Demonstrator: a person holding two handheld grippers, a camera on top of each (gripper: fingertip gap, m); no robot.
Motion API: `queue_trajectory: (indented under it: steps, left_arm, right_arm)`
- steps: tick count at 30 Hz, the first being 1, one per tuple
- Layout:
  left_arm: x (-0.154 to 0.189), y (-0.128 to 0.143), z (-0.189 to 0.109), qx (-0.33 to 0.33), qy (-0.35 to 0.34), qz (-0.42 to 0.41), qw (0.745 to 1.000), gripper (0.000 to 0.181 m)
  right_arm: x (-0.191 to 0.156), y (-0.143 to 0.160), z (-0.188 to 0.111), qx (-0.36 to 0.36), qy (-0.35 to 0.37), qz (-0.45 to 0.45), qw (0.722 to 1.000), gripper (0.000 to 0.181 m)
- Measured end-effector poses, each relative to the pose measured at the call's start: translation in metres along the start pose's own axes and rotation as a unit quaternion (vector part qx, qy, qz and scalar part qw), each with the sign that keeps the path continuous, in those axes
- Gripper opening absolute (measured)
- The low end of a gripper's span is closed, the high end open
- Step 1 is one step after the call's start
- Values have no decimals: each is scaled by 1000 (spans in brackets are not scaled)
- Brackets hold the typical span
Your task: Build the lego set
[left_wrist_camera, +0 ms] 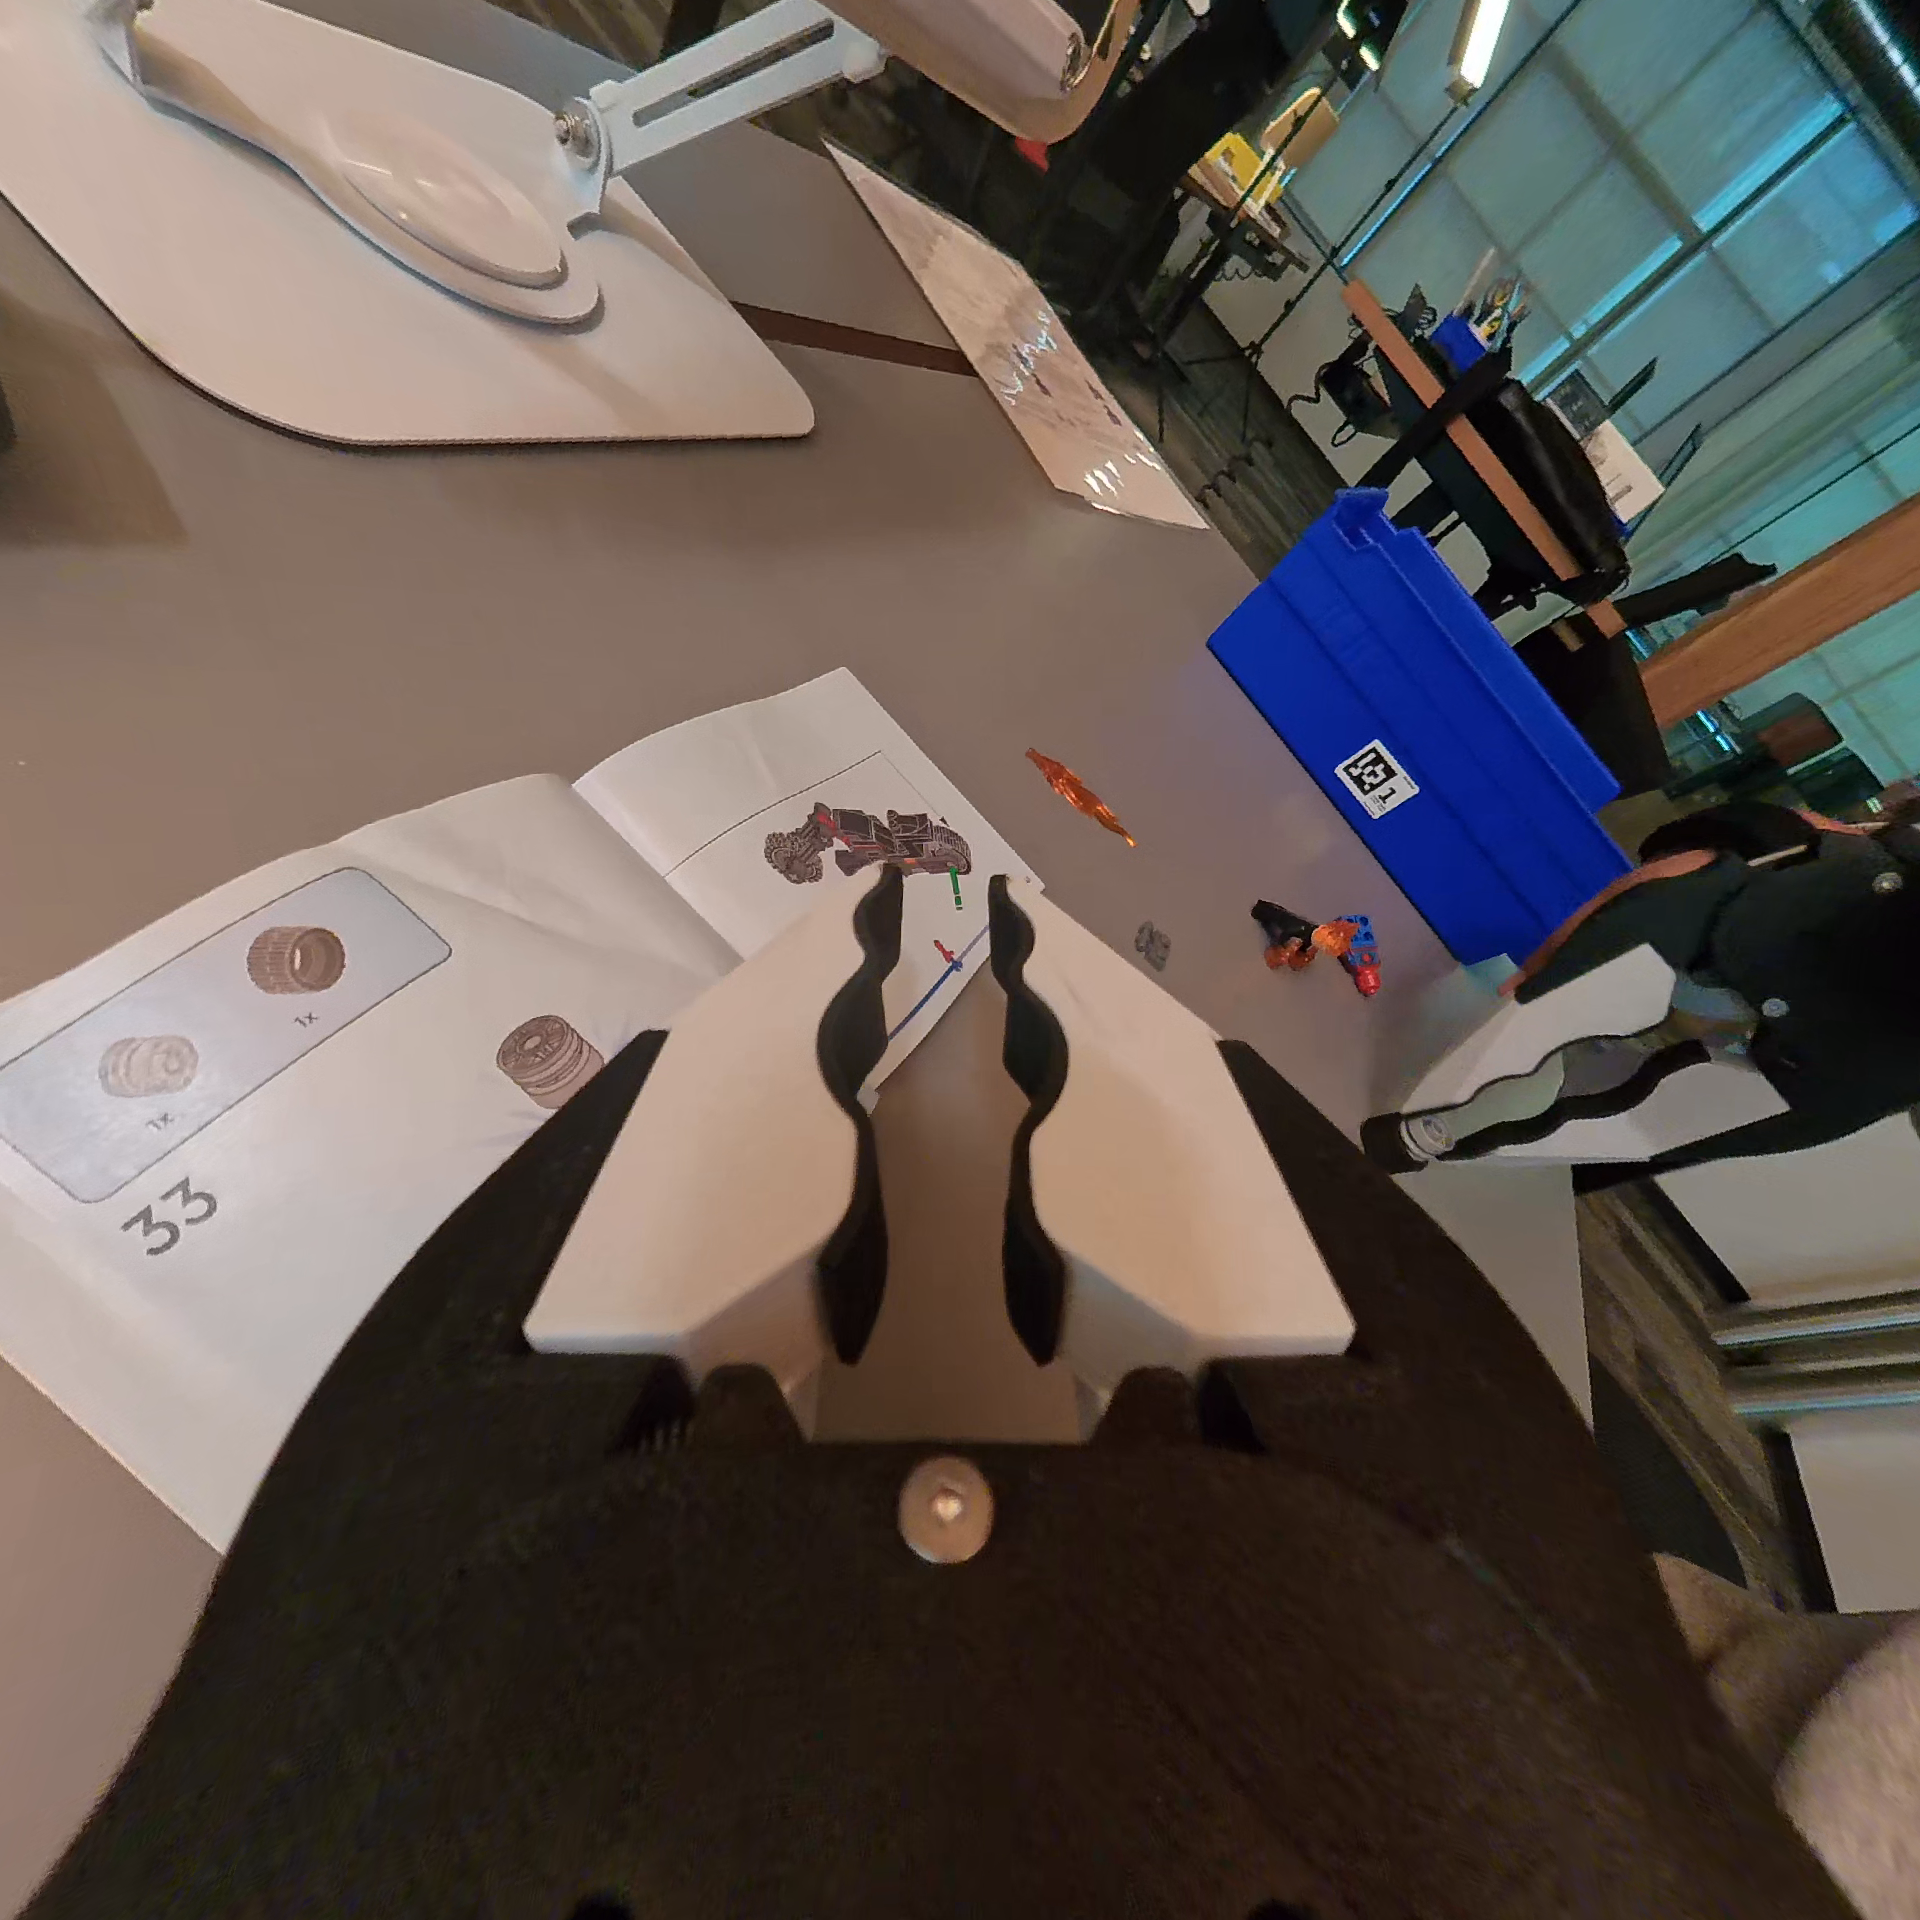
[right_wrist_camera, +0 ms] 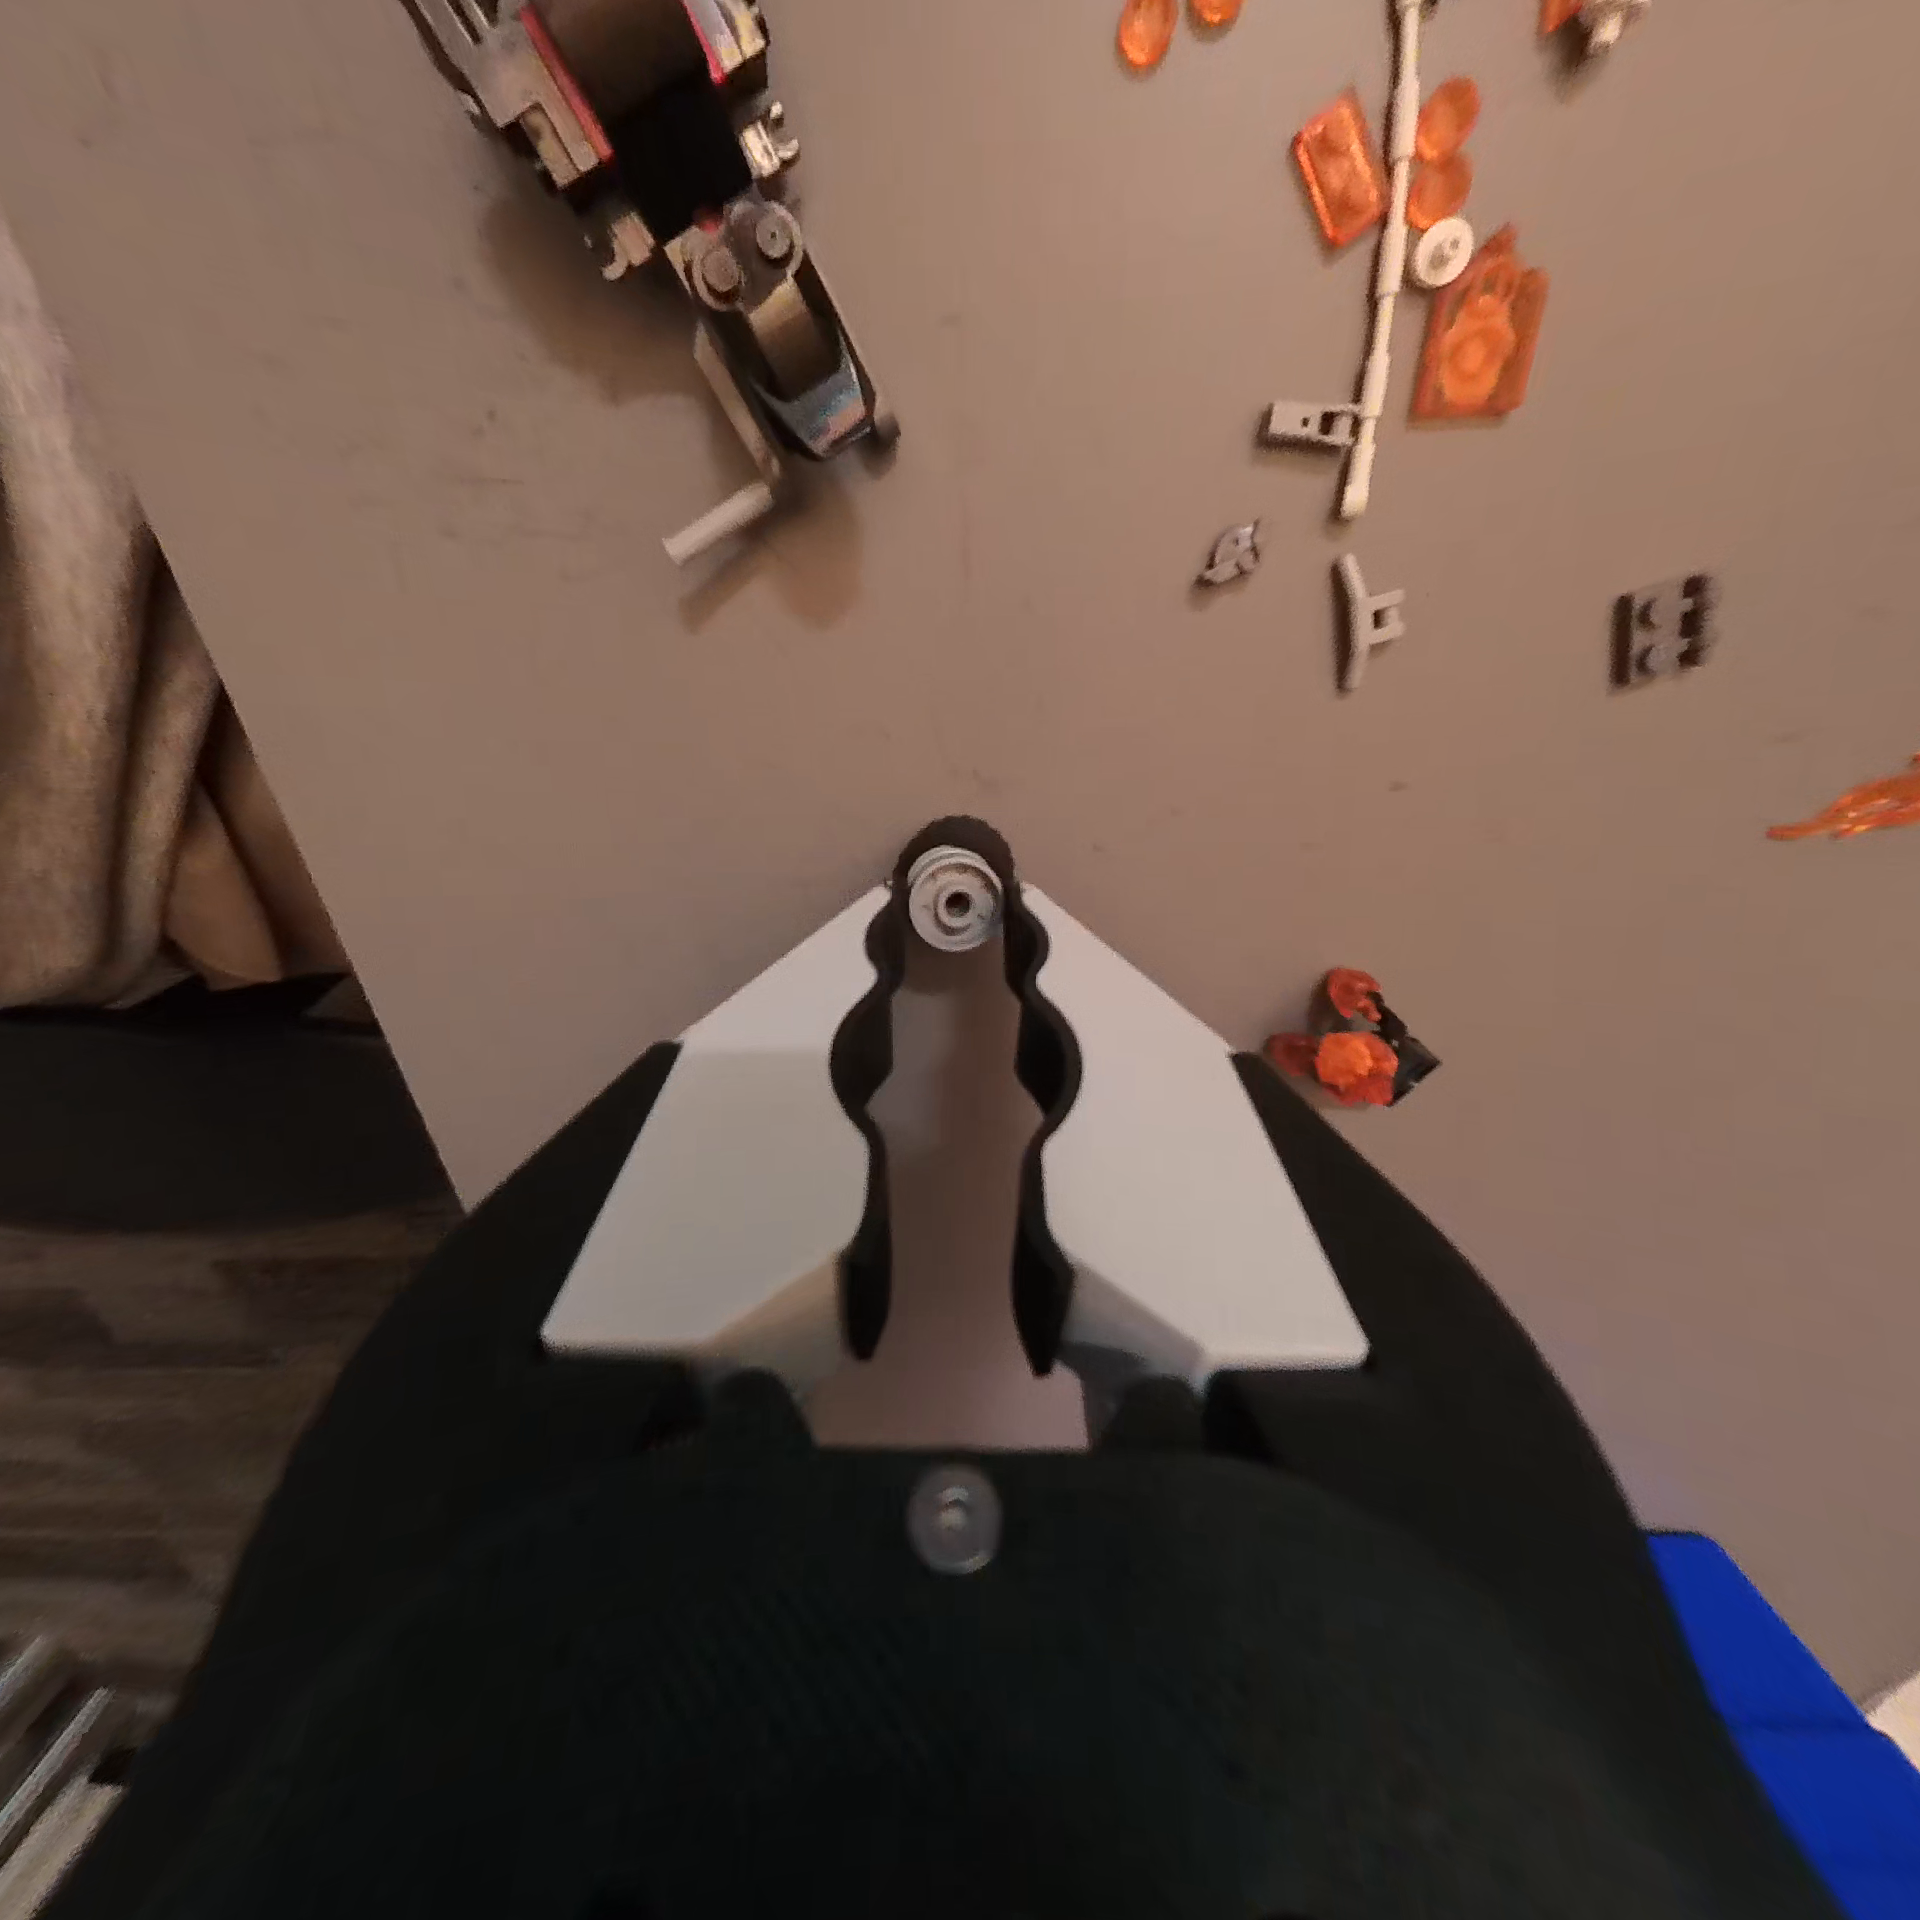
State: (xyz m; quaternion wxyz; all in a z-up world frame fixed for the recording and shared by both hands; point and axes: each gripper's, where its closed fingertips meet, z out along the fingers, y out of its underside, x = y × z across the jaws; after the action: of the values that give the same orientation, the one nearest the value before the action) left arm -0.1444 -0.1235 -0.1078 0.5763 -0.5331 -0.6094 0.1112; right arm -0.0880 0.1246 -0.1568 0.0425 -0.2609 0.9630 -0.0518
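A small grey wheel hub (right_wrist_camera: pixel 954 902) is clamped at the tips of the right hand-held gripper (right_wrist_camera: pixel 956 906), which is held above the grey desk (right_wrist_camera: pixel 520 675). The fingers of the left hand-held gripper (left_wrist_camera: pixel 943 883) are set apart with nothing between them, above an open instruction booklet (left_wrist_camera: pixel 436 935) lying on the desk. A partly built lego vehicle (right_wrist_camera: pixel 675 208) is seen ahead of the right hand-held gripper, with loose grey and orange pieces (right_wrist_camera: pixel 1455 312) scattered to its right. A blue bin (left_wrist_camera: pixel 1455 727) stands near the desk edge beyond the booklet, and a white lamp base (left_wrist_camera: pixel 364 260) is placed farther back.
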Motion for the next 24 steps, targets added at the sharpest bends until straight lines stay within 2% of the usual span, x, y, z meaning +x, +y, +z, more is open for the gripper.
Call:
queue_trajectory:
  steps: [6,8,11,14,16,17,20,21,24]
  left_arm:
    - [0,-1,-1,2,0,-1,1000,15]
    - [0,-1,-1,2,0,0,1000,15]
    - [7,0,1,1,17,7,1000,16]
    - [19,3,4,-7,38,27,999,16]
    - [40,6,7,-14,84,51,995,17]
    - [62,9,6,-21,137,62,988,19]
    - [138,38,0,-90,292,111,946,35]
    - [154,54,2,-121,308,143,933,38]
    - [178,101,22,-177,290,246,908,41]
  right_arm:
    - [-5,-7,-10,41,-2,24,999,16]
    - [-12,-12,-13,67,-27,55,996,16]
    - [-11,-16,-19,108,-22,93,989,16]
    - [-22,-15,-14,130,-78,186,971,16]
    - [-25,-12,-8,136,-114,261,949,16]
    - [-23,-17,-12,167,-123,286,935,15]
    - [-7,-34,-45,273,-117,323,899,15]
    - [0,-36,-56,297,-105,327,891,15]
    - [5,-40,-75,334,-96,326,879,15]
